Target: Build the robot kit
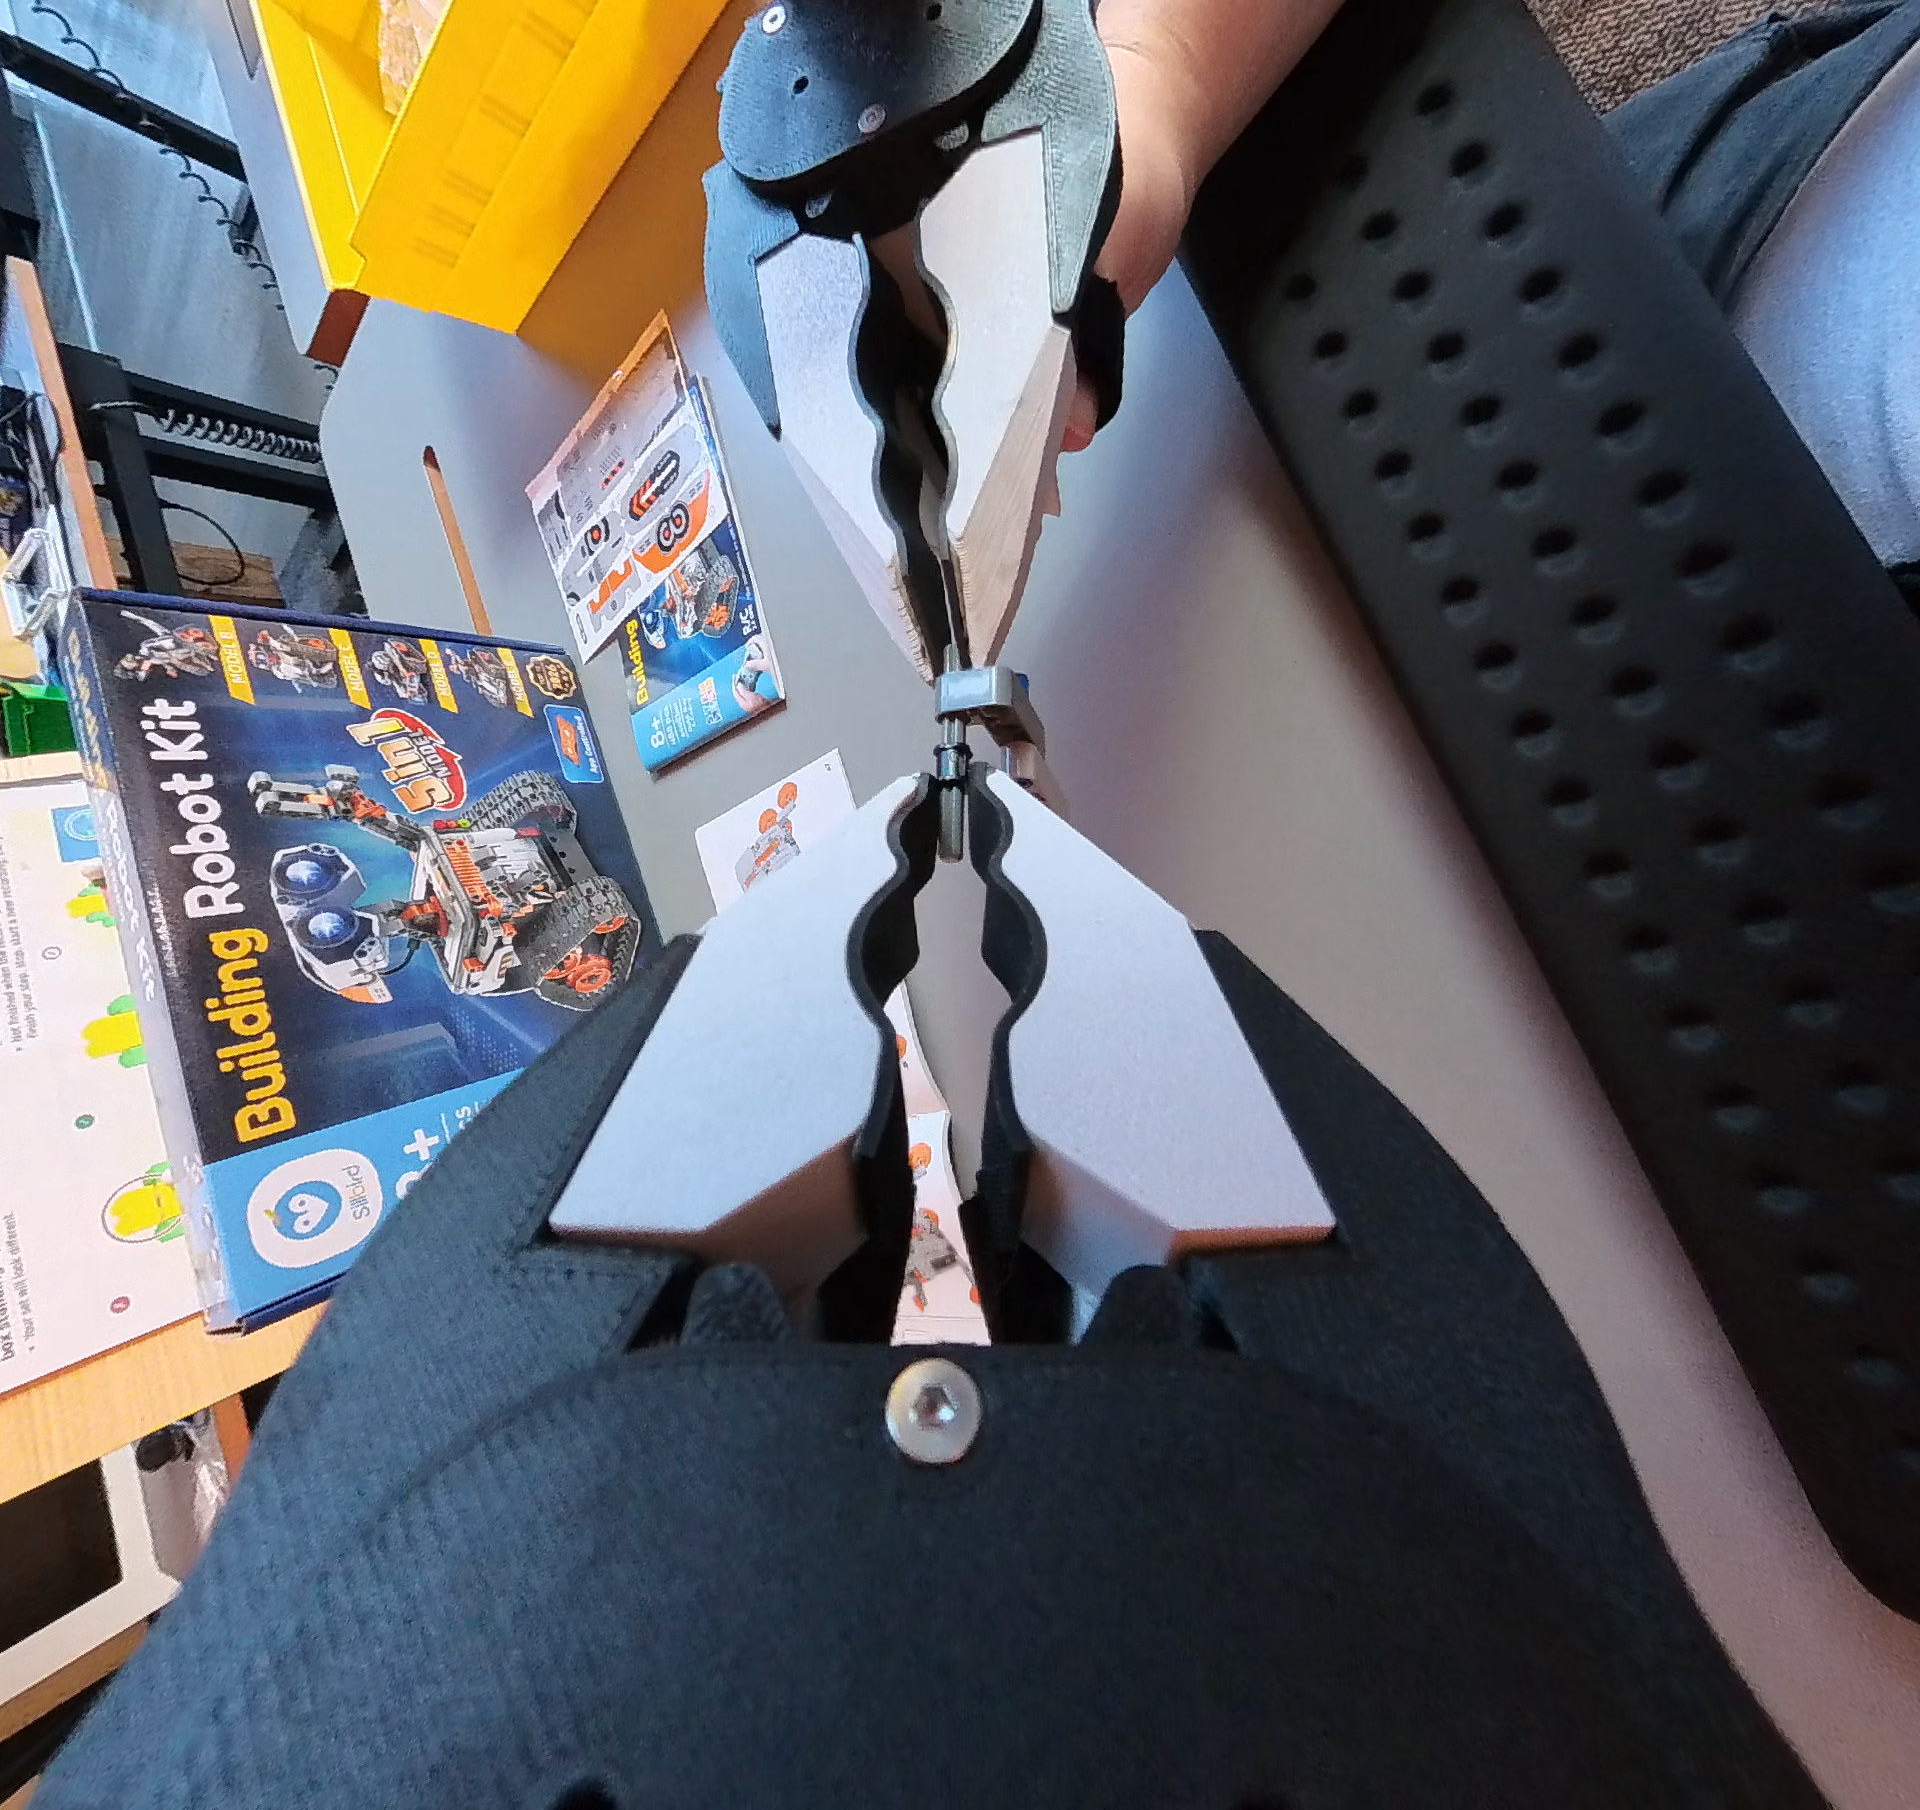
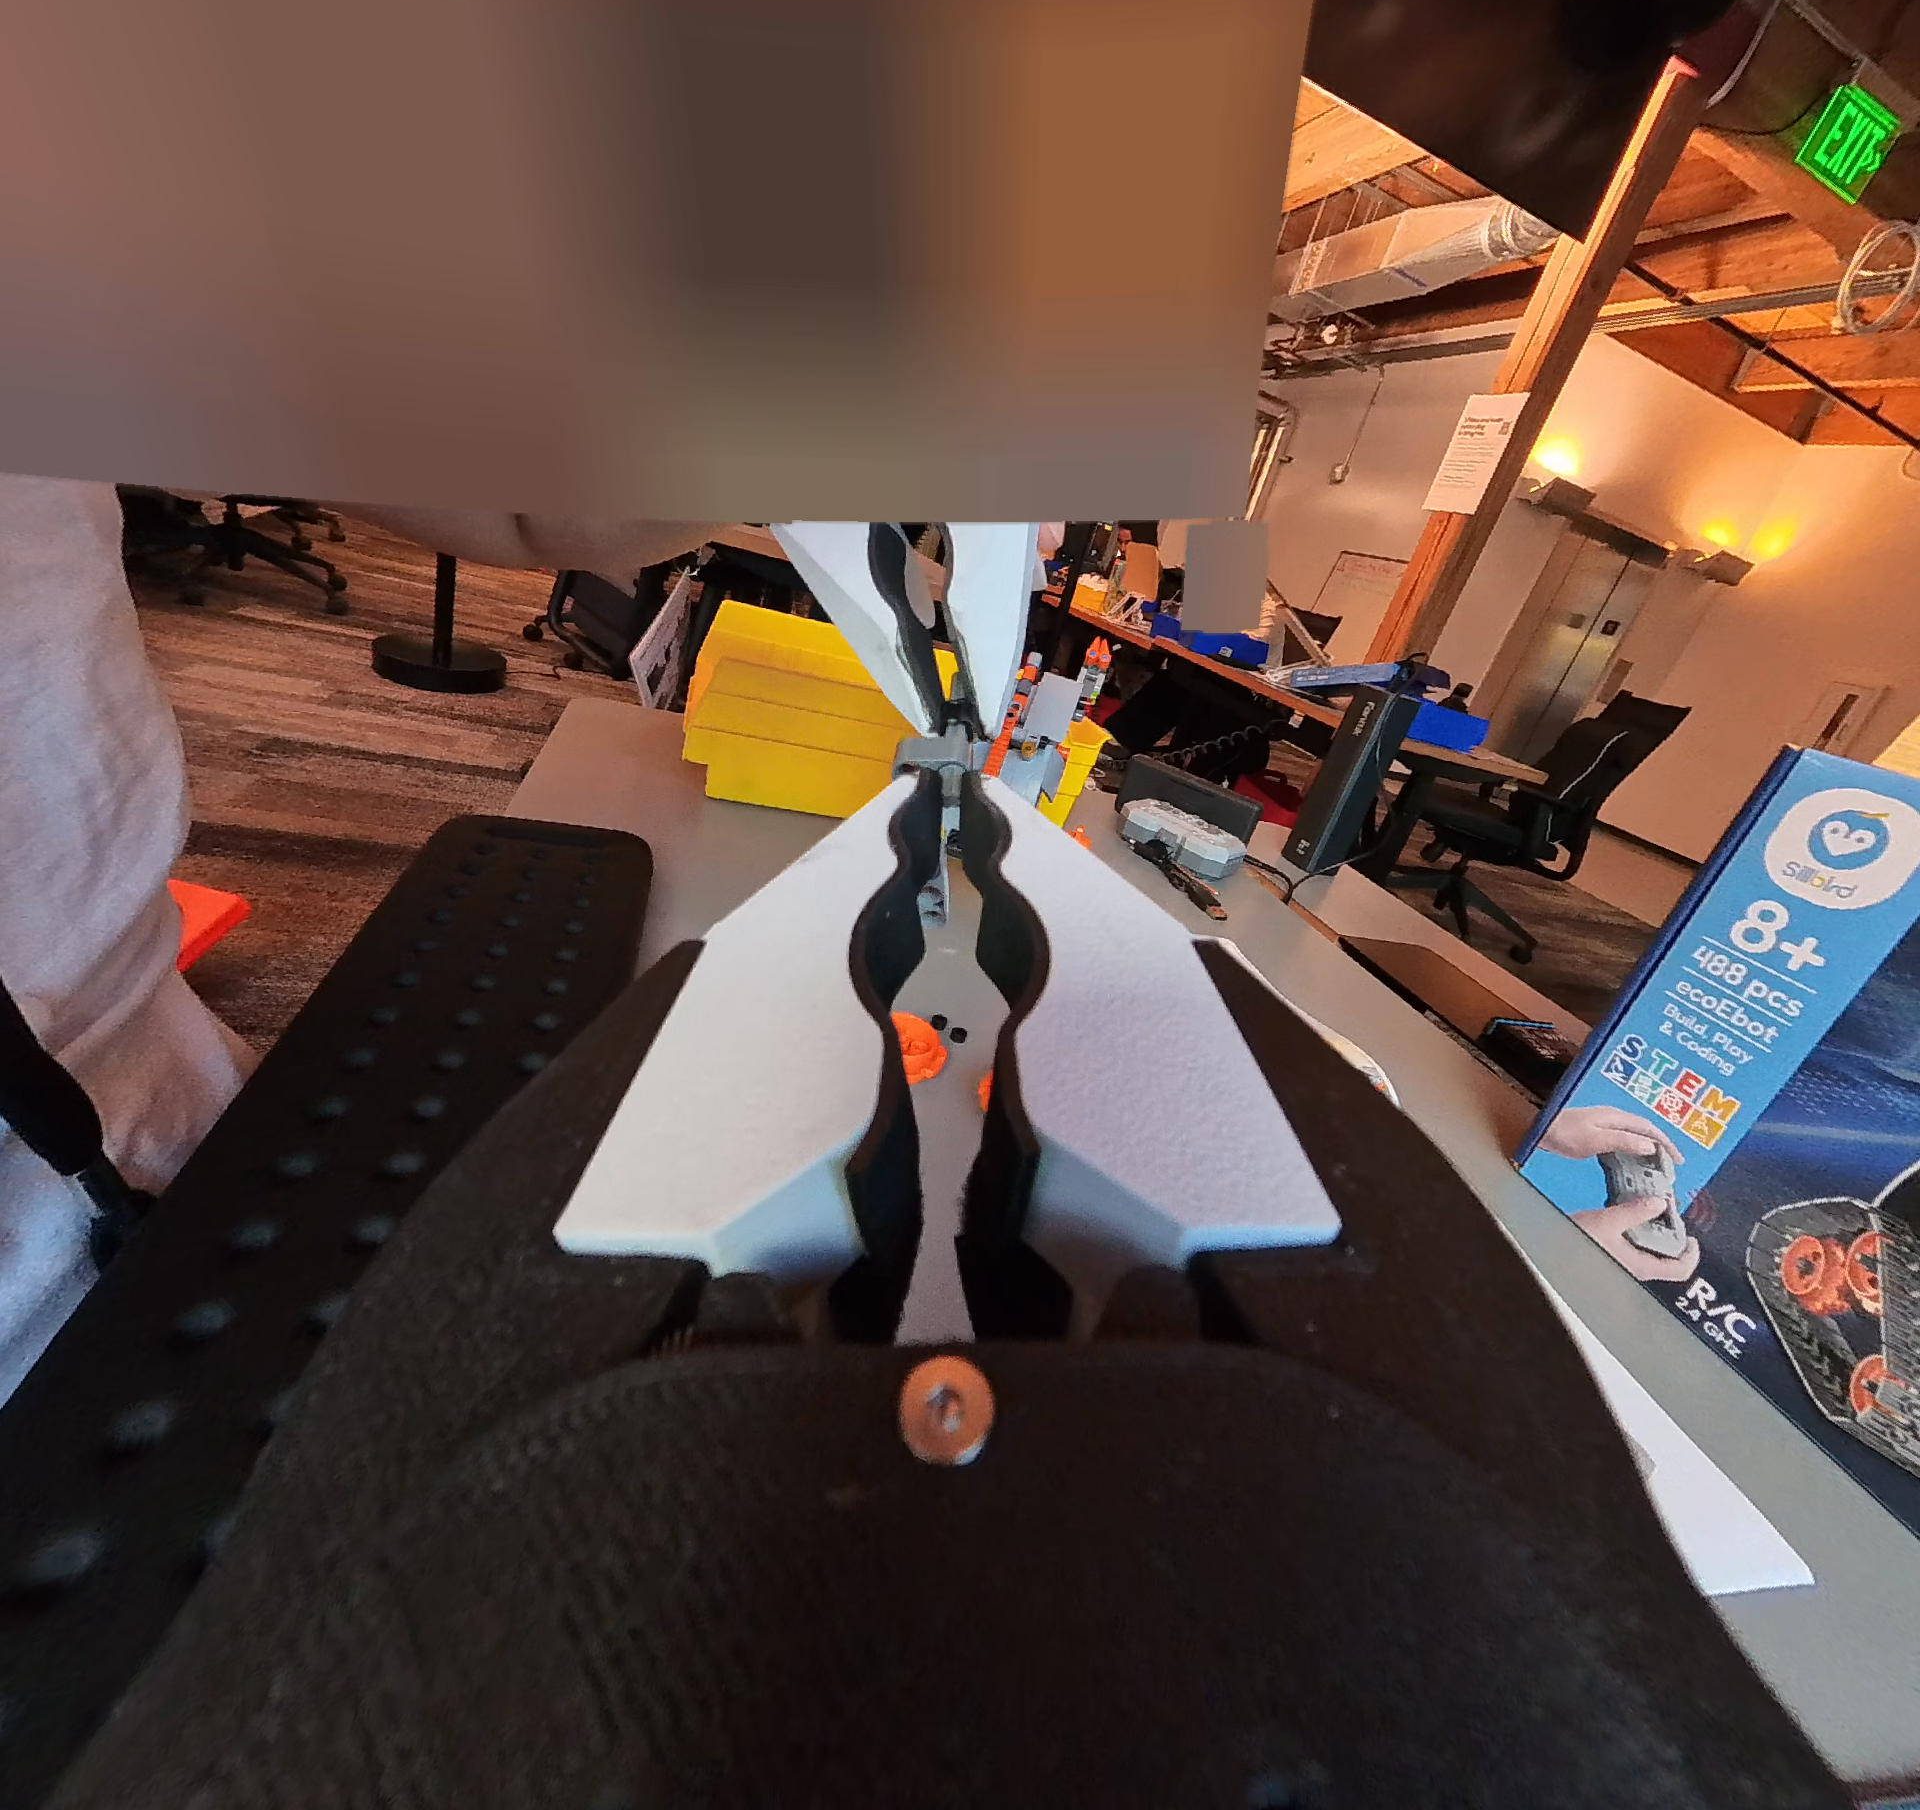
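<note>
My left gripper (image 1: 951, 789) is shut on a short dark pin (image 1: 949, 815) that sticks out past its tips. My right gripper (image 1: 951, 659) comes in from above, tip to tip with the left, and is shut on a small grey connector piece (image 1: 977, 695). The pin's end meets the connector's hole. In the right wrist view my right gripper (image 2: 940, 794) holds the grey connector (image 2: 928, 752), whose body hangs down between the fingers. The left gripper (image 2: 951, 711) meets it from above. Both are held above the grey table (image 1: 1195, 617).
A blue robot kit box (image 1: 312, 929) stands on the table, also in the right wrist view (image 2: 1766, 1085). Yellow bins (image 1: 499, 98), a booklet (image 1: 675, 555), orange parts (image 2: 920, 1043) and a grey module (image 2: 1184, 830) are nearby. A black perforated chair part (image 1: 1558, 617) borders the table. The tips of both grippers are at nearly the same place.
</note>
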A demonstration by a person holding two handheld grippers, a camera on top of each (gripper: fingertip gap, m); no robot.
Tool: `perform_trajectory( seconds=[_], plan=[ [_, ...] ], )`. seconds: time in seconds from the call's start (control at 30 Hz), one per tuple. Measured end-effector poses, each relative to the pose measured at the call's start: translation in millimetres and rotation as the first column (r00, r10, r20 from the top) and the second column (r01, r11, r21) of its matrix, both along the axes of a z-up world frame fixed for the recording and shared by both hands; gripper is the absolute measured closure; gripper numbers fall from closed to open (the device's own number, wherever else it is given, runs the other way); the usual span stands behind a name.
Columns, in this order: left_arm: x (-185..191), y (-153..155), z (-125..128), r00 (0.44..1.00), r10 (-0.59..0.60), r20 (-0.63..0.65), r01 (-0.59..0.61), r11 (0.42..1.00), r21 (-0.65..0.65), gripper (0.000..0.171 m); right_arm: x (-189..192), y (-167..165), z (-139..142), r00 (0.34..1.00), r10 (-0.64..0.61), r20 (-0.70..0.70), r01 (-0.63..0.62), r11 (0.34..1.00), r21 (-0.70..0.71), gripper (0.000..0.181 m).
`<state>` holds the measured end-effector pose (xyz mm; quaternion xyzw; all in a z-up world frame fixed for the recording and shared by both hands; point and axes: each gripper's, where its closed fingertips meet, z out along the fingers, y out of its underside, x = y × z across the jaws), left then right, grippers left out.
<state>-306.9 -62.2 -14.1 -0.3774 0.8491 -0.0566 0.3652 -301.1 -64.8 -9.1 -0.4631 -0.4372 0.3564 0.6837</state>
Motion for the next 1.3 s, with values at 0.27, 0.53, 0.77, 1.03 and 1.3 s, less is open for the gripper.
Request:
perform_trajectory(
  seconds=[0.27, 0.53, 0.77, 1.03, 1.3],
  plan=[
    [0.3, -1.6, 0.6, 1.0, -0.004, 0.002, 0.004, 1.0, 0.003, 0.168, -1.0, -0.5, -1.4, 1.0, 0.002, 0.009, -0.002, 1.0, -0.004, 0.178],
    [0.9, -1.4, -0.1, 1.0, -0.005, 0.004, 0.005, 1.0, 0.004, 0.168, -1.5, 0.4, -2.6, 1.0, -0.002, 0.012, 0.002, 1.0, -0.013, 0.178],
    [0.7, -0.6, -1.9, 1.0, -0.008, 0.006, 0.008, 1.0, 0.016, 0.168, -1.8, 1.0, -3.8, 1.0, 0.001, 0.016, -0.001, 1.0, -0.026, 0.178],
    [0.6, 0.9, -10.8, 1.0, -0.005, -0.021, 0.005, 1.0, 0.017, 0.169, -2.2, -0.2, -2.4, 1.0, 0.009, 0.009, -0.009, 1.0, -0.028, 0.178],
    [3.8, 4.9, -36.0, 0.998, 0.01, -0.057, -0.013, 0.999, -0.052, 0.169, -3.5, 2.2, -11.2, 0.992, -0.019, 0.122, 0.017, 1.0, 0.016, 0.179]
  ],
)
